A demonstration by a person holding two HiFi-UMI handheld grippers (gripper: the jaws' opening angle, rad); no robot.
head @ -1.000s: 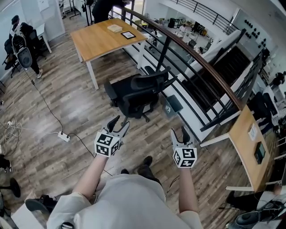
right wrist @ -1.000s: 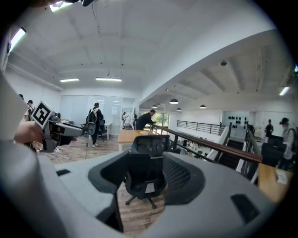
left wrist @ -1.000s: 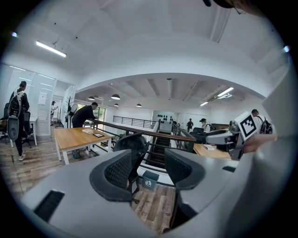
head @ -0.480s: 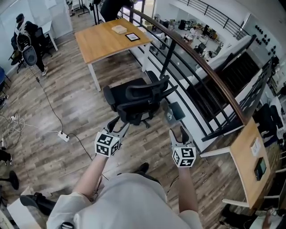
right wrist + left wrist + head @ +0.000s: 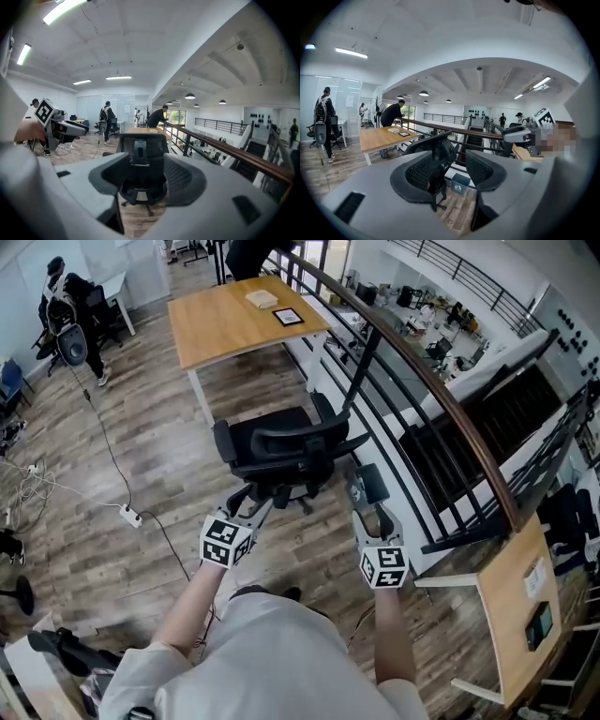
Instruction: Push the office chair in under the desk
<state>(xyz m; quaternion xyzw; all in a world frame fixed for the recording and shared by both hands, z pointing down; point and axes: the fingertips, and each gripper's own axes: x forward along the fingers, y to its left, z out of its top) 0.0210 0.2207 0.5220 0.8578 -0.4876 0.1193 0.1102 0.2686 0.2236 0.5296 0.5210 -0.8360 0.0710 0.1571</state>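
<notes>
Wood-plank floor [image 5: 141,456] is running from your feet toward the desk, and a power strip [image 5: 129,515] with its cable is lying off to your left, so you are wise to be keeping the push line away from it. Judging from here, the step in hand is getting both grippers onto the office chair [image 5: 281,442], which is standing just ahead of you with its back facing you and its seat facing the desk [image 5: 234,320]. Be planting one gripper on each side of the backrest top so the chair is rolling straight rather than swivelling, and be steering slightly left, because the railing [image 5: 412,371] is running close along its right and the desk is sitting well apart beyond it. Whether the casters are already lined up is hard to tell from the head view. Both your arms are reaching forward from your body, roughly parallel. The left gripper [image 5: 251,504] is hovering just short of the backrest with its jaws standing wide and nothing gripped. The right gripper [image 5: 373,519] is pointing a little below level, equally wide and empty, and the chair back is showing beyond its jaws.
</notes>
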